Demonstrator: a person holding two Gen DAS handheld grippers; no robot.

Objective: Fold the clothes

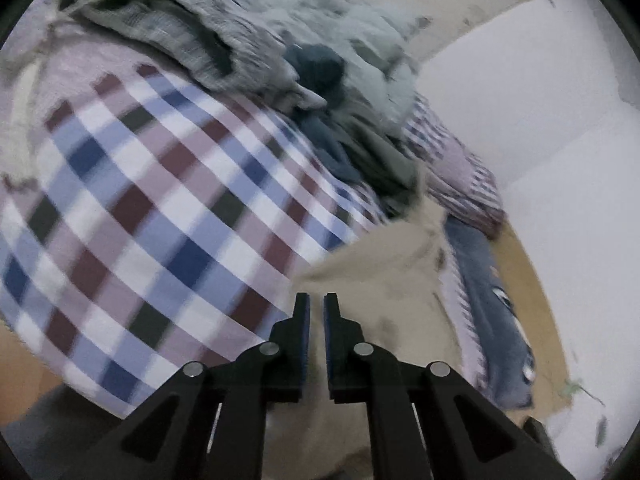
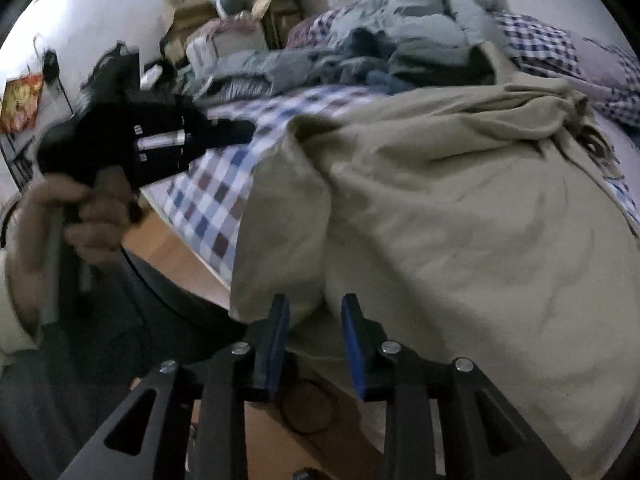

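A beige garment [image 2: 440, 220] lies rumpled on the checked bedsheet [image 2: 208, 200], and its near edge hangs over the bed's front side. My right gripper [image 2: 316, 304] is open at that hanging edge, with the fabric showing between its fingers. My left gripper [image 1: 316, 300] is shut to a narrow slit, and the beige garment [image 1: 380, 280] lies just ahead and to its right. In the right wrist view a hand [image 2: 92, 216] holds the left gripper [image 2: 246, 130]. Its tip stands just left of the garment's raised corner, with checked sheet showing between them.
A heap of grey, blue and olive clothes [image 1: 280, 52] fills the far side of the bed, also seen as a pile [image 2: 380, 52]. Blue jeans [image 1: 488, 300] lie along the right edge by a white wall [image 1: 540, 100]. Wooden bed edge [image 2: 176, 256]; cardboard boxes [image 2: 192, 12] behind.
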